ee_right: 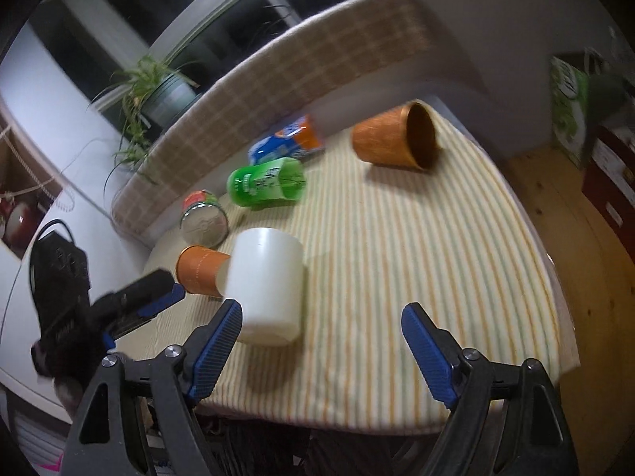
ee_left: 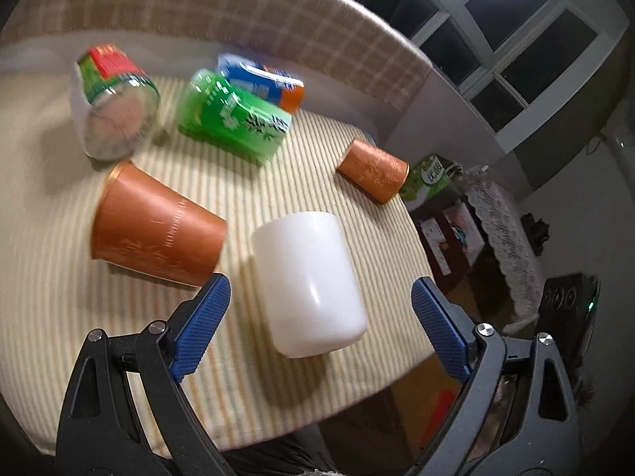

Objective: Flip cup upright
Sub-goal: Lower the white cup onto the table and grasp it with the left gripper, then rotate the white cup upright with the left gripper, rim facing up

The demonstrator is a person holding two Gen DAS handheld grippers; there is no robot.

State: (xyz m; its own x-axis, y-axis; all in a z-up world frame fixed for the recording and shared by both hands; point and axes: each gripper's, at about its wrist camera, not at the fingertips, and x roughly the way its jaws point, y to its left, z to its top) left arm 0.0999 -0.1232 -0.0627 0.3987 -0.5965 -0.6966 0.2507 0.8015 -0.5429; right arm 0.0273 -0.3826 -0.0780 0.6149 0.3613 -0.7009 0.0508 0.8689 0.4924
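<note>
A white cup [ee_left: 307, 283] stands upside down, base up, on the striped tablecloth [ee_left: 278, 198]; it also shows in the right wrist view [ee_right: 268, 281]. My left gripper [ee_left: 321, 313] is open, its blue fingers either side of the white cup and a little short of it. My right gripper [ee_right: 321, 341] is open, with the white cup just ahead of its left finger [ee_right: 220, 337]. An orange cup [ee_left: 158, 230] lies on its side left of the white cup. A second orange cup [ee_right: 397, 139] lies on its side at the far right.
A green cup [ee_left: 234, 119], a blue-and-orange cup [ee_left: 266, 79] and a glass jar [ee_left: 111, 107] lie on their sides at the back. The table edge [ee_left: 397, 377] is close behind the white cup. The left gripper [ee_right: 131, 301] shows at the left of the right wrist view.
</note>
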